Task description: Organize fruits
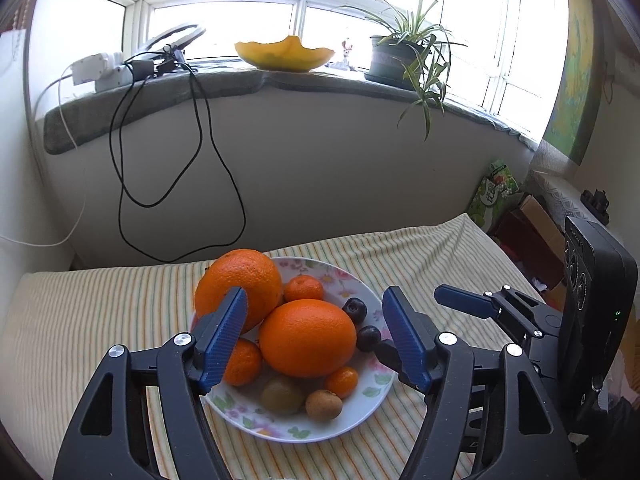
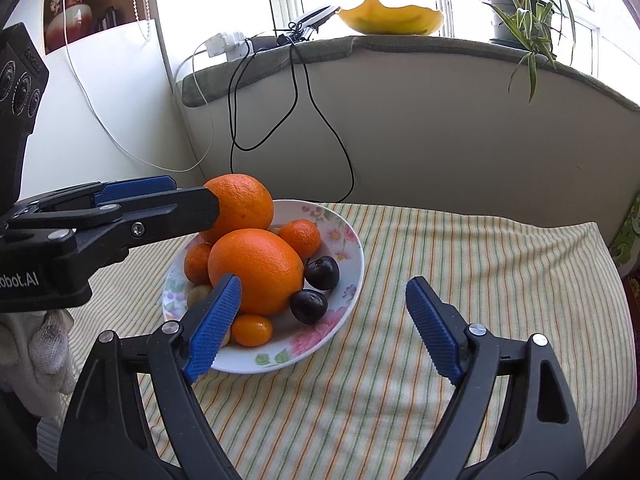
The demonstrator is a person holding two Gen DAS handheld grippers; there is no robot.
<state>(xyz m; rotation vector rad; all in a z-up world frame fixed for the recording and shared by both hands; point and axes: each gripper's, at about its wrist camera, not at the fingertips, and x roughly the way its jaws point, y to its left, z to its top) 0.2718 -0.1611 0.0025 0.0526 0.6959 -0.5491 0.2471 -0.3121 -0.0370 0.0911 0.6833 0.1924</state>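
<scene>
Daylight from a multi-pane window (image 1: 304, 4) falls on a worktop covered with a striped cloth (image 2: 440, 280). On the padded sill stand a yellow bowl (image 1: 285, 54), a potted spider plant (image 1: 404, 56) and a white power strip (image 1: 102, 70), from which black cables (image 1: 180, 184) hang down the wall.

A floral plate (image 2: 340, 240) rests on the cloth and carries the fruit: two large oranges, one at the rear (image 1: 238, 288) and one at the front (image 1: 307, 338); three mandarins, at the rear (image 1: 304, 288), at the left (image 1: 242, 362) and a small one at the front (image 1: 341, 381); two dark plums (image 2: 316, 290); and two kiwis (image 1: 300, 398).

Left gripper (image 1: 314, 338): fingers spread wide, flanking the front orange above the plate. It holds nothing. In the right wrist view one fingertip overlaps the rear orange; contact cannot be confirmed.

Right gripper (image 2: 324, 328): fingers spread wide and empty, positioned over the plate's near-right edge and the cloth. Its left finger (image 2: 214, 326) partly covers the front orange and the kiwis.

Hidden items: the left mandarin is largely screened by a gripper finger in the left wrist view.

Legible text: "obot.AI" on the left gripper body, first letters cut off. Printing on a green package (image 1: 494, 192) beside the worktop is unreadable.
</scene>
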